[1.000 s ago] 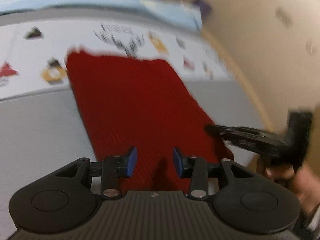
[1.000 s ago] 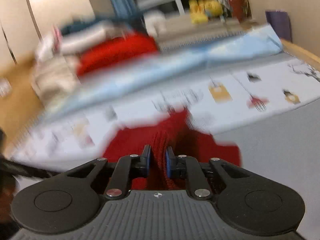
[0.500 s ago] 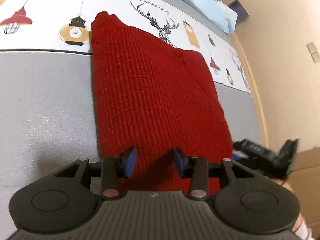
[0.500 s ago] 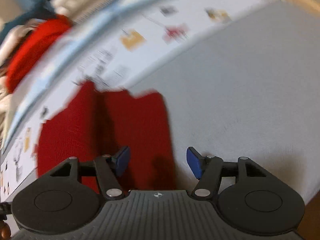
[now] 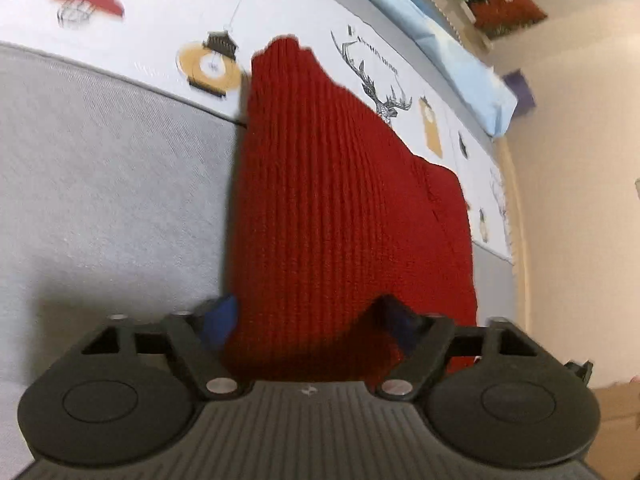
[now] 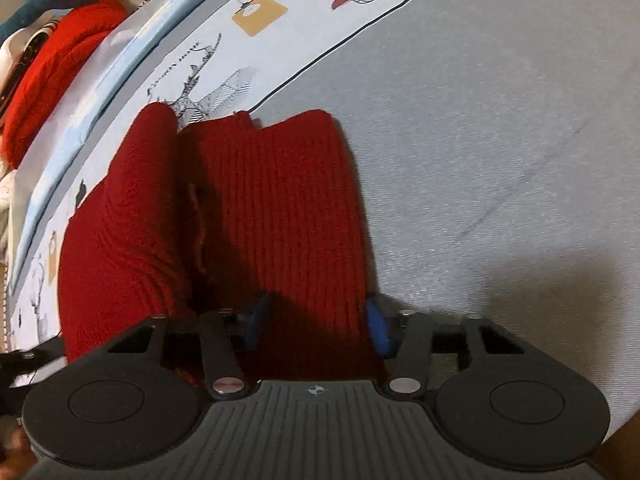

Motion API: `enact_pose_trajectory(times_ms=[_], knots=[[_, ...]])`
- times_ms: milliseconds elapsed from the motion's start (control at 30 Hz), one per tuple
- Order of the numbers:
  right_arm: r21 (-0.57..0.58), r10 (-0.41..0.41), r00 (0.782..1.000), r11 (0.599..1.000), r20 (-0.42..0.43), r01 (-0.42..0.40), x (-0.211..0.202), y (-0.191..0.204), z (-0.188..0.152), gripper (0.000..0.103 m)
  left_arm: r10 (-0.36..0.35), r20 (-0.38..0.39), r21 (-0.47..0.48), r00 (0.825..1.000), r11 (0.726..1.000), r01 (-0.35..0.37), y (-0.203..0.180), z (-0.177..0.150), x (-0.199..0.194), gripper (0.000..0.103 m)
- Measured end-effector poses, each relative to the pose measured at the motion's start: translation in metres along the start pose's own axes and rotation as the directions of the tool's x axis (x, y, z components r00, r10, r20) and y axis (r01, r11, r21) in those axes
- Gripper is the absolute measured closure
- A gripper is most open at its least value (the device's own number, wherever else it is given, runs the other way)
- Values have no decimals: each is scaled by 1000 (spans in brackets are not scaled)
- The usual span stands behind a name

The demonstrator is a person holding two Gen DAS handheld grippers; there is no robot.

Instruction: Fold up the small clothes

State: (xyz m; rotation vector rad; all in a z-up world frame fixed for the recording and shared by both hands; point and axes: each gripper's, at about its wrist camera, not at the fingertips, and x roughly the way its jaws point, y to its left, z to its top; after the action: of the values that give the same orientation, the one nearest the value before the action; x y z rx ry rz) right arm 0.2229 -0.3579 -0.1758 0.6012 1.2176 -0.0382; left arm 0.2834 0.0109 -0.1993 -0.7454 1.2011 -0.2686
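Observation:
A red ribbed knit garment (image 5: 348, 208) lies folded flat on the bed, half on grey fabric, half on white printed fabric. My left gripper (image 5: 310, 320) is open, its blue pads either side of the garment's near left corner. In the right wrist view the same red garment (image 6: 280, 208) shows a fold seam down its middle. My right gripper (image 6: 316, 320) is open, its pads straddling the near end of the garment's right half.
The grey bedspread (image 6: 480, 160) spreads to the right; a white sheet with lamp and deer prints (image 5: 160, 12) lies beyond. A light blue pillow (image 5: 452, 60) runs along the far edge. A second red knit (image 6: 56, 64) sits among piled clothes at the far left.
Both grippers have moved down and in onto the near edge of the red garment. The left jaws have opened wider. The right gripper slid left, so its pads now straddle the garment.

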Motion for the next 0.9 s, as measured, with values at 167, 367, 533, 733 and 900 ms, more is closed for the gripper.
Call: enact_pose_trajectory(times_ms=[167, 367, 533, 733, 900], knots=[[-25, 31, 999, 999, 7, -31, -1, 9, -3, 75, -11, 26, -42, 1000, 999, 12, 9, -6, 15, 18], [-45, 66, 996, 997, 60, -64, -12, 28, -7, 80, 9, 149, 186, 989, 982, -37, -20, 0, -35, 48], [-97, 159, 985, 983, 61, -153, -7, 71, -17, 83, 85, 290, 256, 953, 953, -162, -7, 18, -96, 48], [-216, 305, 948, 935, 89, -281, -2, 147, -51, 84, 178, 362, 209, 915, 941, -265, 43, 42, -164, 46], [-256, 214, 971, 949, 103, -182, 9, 171, -66, 71, 201, 424, 156, 883, 944, -290, 66, 42, -205, 44]])
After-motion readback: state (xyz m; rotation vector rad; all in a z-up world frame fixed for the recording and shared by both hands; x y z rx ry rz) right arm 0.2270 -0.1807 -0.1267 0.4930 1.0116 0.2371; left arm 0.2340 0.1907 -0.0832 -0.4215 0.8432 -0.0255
